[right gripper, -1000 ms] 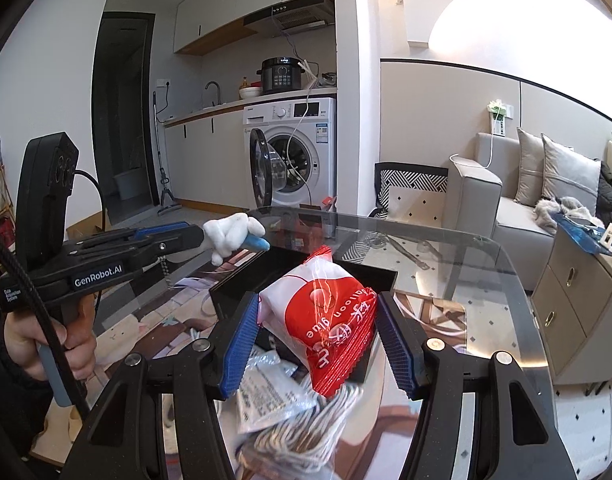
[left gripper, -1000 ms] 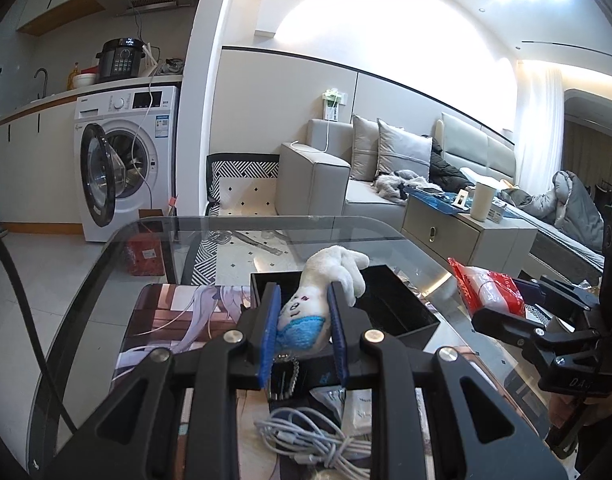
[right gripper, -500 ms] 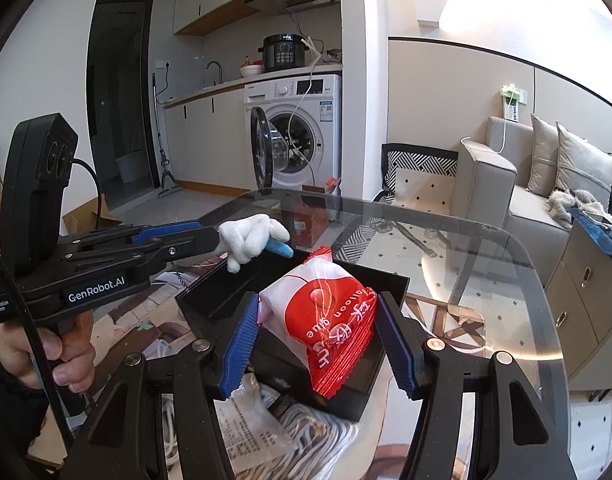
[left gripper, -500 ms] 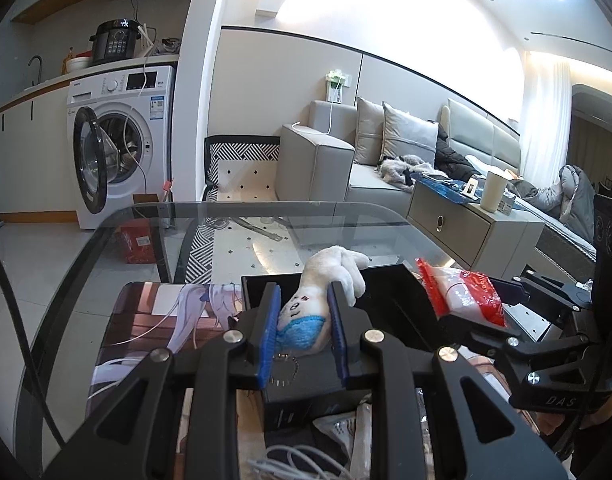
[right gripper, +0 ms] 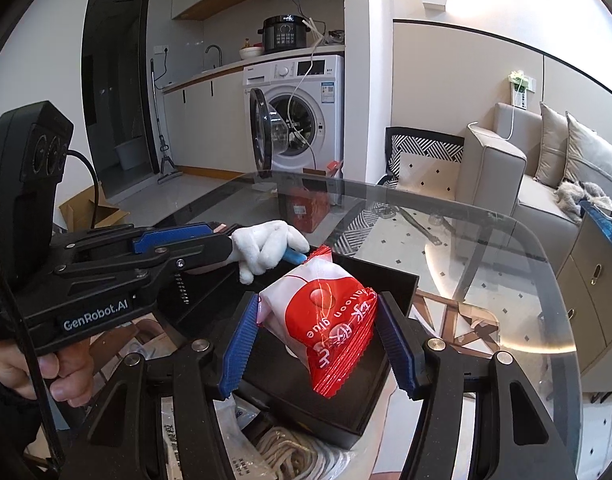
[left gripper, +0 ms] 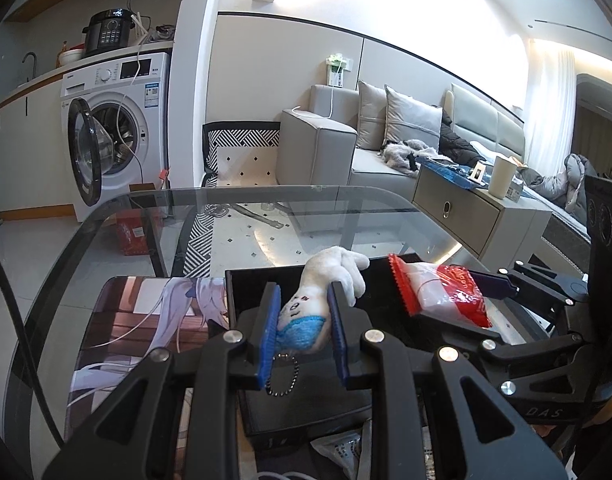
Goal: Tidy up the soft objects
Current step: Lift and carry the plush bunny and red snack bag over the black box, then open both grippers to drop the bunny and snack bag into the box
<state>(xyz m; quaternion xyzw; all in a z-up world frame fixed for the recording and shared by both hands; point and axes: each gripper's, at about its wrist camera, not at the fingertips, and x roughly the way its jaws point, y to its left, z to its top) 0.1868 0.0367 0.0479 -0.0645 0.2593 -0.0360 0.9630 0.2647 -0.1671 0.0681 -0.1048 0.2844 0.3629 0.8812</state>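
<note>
My left gripper point(left gripper: 304, 320) is shut on a small white plush doll point(left gripper: 326, 284) with a blue skirt and a ball chain, held over the black open box point(left gripper: 266, 280). The doll also shows in the right wrist view point(right gripper: 266, 246). My right gripper point(right gripper: 318, 320) is shut on a red and white snack packet point(right gripper: 326, 320), held above the same black box point(right gripper: 390, 280). The packet shows at the right in the left wrist view point(left gripper: 438, 292). Both grippers hover side by side over the box.
The box stands on a glass table point(left gripper: 326, 208) beside an anime-print mat point(left gripper: 146, 320). A plastic bag point(right gripper: 238, 420) and coiled white cables point(right gripper: 294, 452) lie at the near edge. A washing machine point(left gripper: 114, 128) and sofa point(left gripper: 346, 140) stand beyond.
Both grippers moved forward over the black box, carrying the doll and the packet. The right gripper came closer to the left one.
</note>
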